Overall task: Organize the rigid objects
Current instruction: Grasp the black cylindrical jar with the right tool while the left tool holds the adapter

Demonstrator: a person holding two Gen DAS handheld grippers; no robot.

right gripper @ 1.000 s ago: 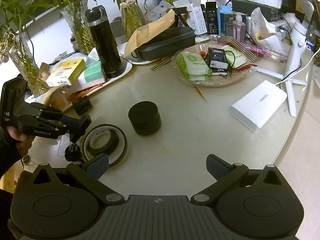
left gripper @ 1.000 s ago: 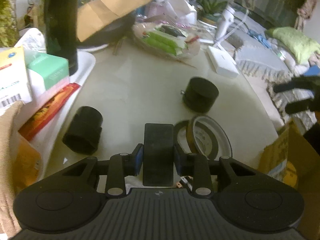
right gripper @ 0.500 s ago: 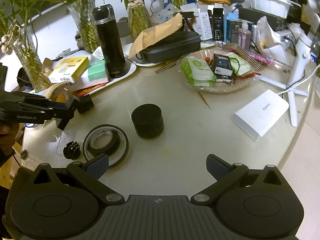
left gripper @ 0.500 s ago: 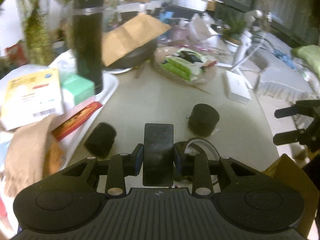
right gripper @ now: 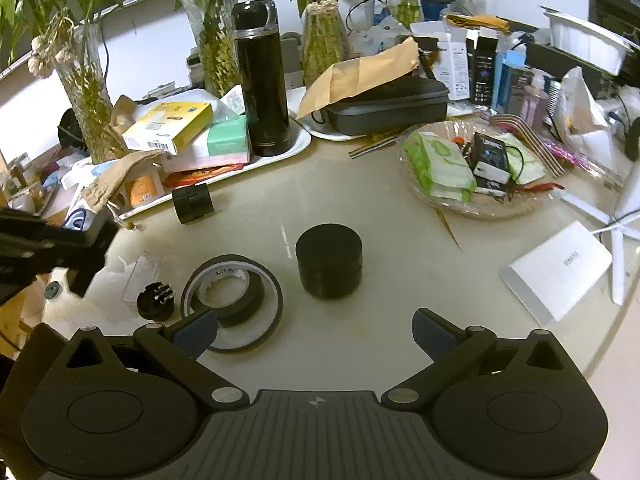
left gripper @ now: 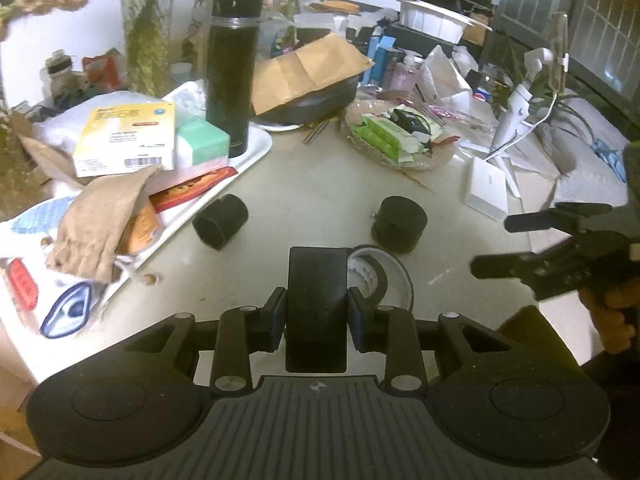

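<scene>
Cluttered all round its far edge, the pale round surface (right gripper: 328, 196) keeps a bare patch near you, and the black round tub (right gripper: 329, 266) standing in the middle of that patch is your landmark. Your left gripper (left gripper: 317, 312) has its jaws clamped on a flat black slab (left gripper: 317, 304), gripped across its narrow sides and carried clear of the surface. It looks rigid and smooth-faced, so it could slip if the squeeze eases; keep the pads on those side edges. Your right gripper (right gripper: 314, 330) sits just on the near side of the tub, jaws wide apart with nothing between them.

Just left of the tub lies a tape roll (right gripper: 231, 300), flat and light; pinch it across its band. Beyond that, further left of the tub, is a small black plug-like piece (right gripper: 155, 301), too small to judge well, though probably light and easy to knock away. Behind the tub and to its left, a short black cylinder (right gripper: 192, 203) lies on its side against the white tray (right gripper: 298, 147); it will likely roll, so close on its flat ends. The tub itself seems hard and squat: take it across the wall.
</scene>
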